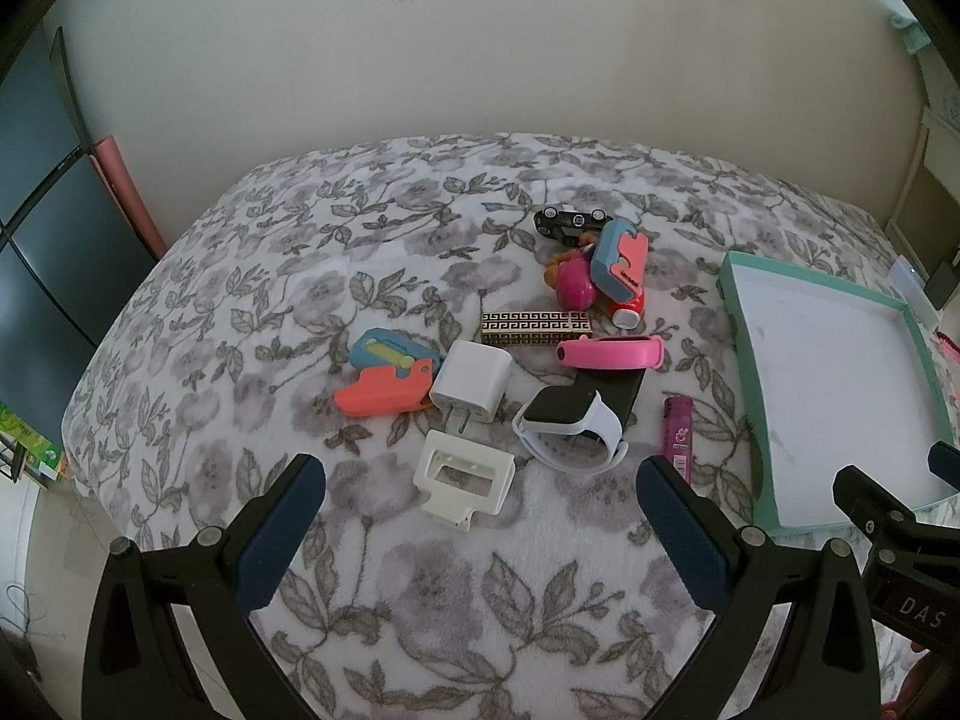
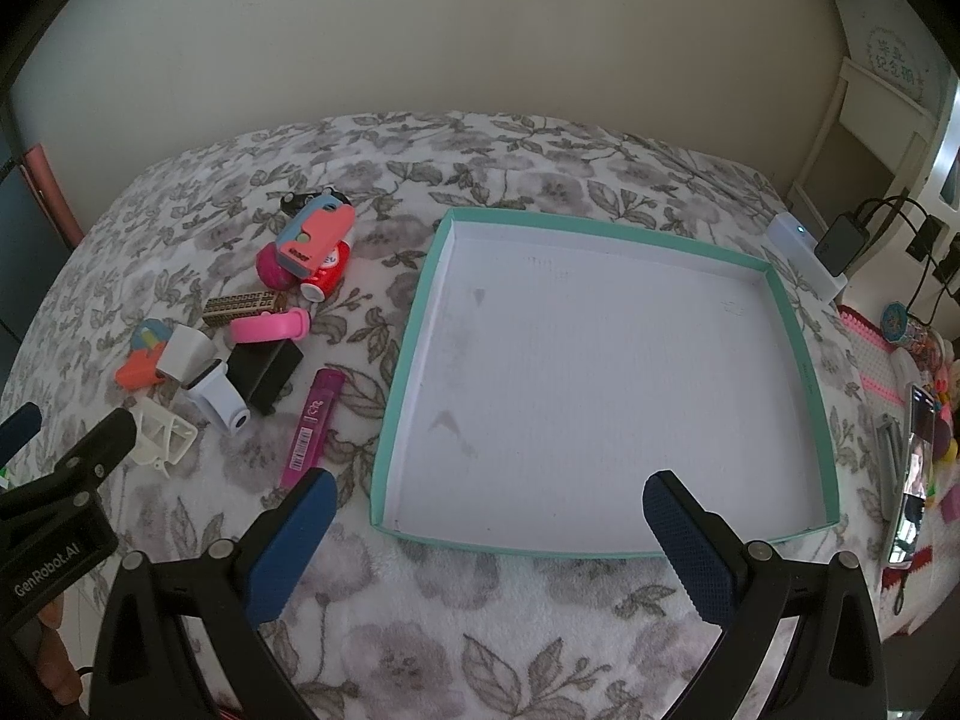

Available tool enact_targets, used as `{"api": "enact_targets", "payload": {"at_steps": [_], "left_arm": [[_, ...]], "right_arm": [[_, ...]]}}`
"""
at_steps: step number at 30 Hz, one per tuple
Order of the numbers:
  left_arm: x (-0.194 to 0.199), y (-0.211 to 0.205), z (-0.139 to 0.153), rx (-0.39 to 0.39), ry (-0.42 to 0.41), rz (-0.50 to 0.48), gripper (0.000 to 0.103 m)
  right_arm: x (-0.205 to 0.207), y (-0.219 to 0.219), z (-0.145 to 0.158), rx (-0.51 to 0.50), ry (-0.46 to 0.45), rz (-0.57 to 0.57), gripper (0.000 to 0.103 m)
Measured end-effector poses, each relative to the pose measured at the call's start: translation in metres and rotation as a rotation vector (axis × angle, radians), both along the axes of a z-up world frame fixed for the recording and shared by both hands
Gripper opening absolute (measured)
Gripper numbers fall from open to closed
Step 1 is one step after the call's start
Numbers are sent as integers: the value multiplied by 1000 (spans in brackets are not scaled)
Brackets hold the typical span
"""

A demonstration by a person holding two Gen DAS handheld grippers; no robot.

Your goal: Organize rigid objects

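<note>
From the left wrist camera, the left gripper (image 1: 480, 498) hangs over the flowery blanket (image 1: 300, 252) with its two blue fingers (image 1: 282, 528) wide apart and nothing between them. It looks ready to pick something, not to carry. Just beyond it lies a heap of little hard things, all to the left of the teal tray (image 1: 741, 330). Nearest the tray is a purple tube (image 1: 677, 432), lying flat. Next to that, further from the tray, a white smartwatch (image 1: 570, 426) leans on a black block (image 1: 618, 396). A white clip (image 1: 465, 477) lies nearest the gripper, touching the prongs of a white plug (image 1: 471, 384). Beyond the plug, farthest from the tray, sits an orange and blue toy (image 1: 387, 375). A pink band (image 1: 609, 353) and a gold patterned box (image 1: 534, 327) lie further back, and behind them a second orange and blue toy (image 1: 618, 261) rests on a pink ball (image 1: 575, 285) and a red bottle (image 1: 627, 306), beside a black toy car (image 1: 570, 221). The things are jumbled together — none is sorted yet.

From the right wrist camera, the right gripper (image 2: 489, 531) hangs over the near edge of the teal tray (image 2: 798, 360), fingers (image 2: 690, 546) spread and holding nothing. The tray is bare white inside, so I think it is where the things should go. The heap sits left of the tray, with the purple tube (image 2: 312, 429) closest to its wall but not touching. The left gripper's black body shows at the far left — low, near the white clip (image 2: 165, 435).
</note>
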State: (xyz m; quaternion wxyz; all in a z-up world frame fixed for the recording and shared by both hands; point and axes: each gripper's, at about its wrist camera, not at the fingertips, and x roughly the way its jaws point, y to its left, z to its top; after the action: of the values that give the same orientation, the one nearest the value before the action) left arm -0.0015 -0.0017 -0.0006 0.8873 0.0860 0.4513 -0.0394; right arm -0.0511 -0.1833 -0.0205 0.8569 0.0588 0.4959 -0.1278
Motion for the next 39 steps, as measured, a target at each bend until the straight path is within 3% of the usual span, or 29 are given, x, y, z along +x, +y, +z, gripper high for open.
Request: {"api": "enact_targets", "payload": {"at_steps": [39], "left_arm": [[-1, 3, -3, 1, 5, 1, 103]], "right_arm": [[0, 1, -1, -6, 11, 5, 103]]}}
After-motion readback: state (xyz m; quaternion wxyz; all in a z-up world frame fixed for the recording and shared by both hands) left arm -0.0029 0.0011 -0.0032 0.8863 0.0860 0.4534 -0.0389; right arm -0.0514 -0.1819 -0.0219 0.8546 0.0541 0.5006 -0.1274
